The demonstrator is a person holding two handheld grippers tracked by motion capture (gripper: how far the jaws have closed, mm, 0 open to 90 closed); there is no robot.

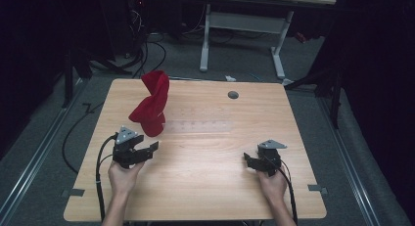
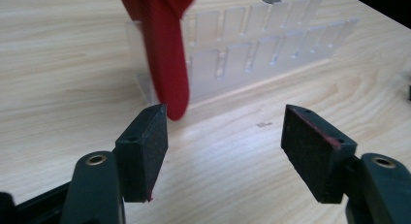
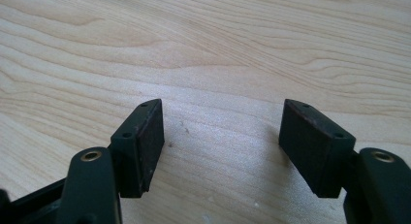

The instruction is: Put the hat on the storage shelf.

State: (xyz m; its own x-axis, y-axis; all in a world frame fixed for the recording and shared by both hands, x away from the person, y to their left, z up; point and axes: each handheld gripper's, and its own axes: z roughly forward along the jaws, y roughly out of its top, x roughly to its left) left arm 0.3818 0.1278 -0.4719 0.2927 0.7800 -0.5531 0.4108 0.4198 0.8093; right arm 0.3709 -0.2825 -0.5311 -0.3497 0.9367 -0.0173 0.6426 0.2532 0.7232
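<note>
Red cloth stands upright near worktop's far-left corner; we hold both hand-held grippers, left and right, jaws apart, empty.

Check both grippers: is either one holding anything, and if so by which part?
Nothing is held. The left gripper has open jaws with bare table between them; the red cloth, draped on the clear rack, hangs just beyond its left pad. The right gripper is open over bare wood.

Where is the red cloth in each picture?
High view: the red cloth stands up at the table's back left, beyond the left gripper.
Left gripper view: top left, hanging over the clear rack.
Right gripper view: not in it.
Shared landmark: the wooden table.
</note>
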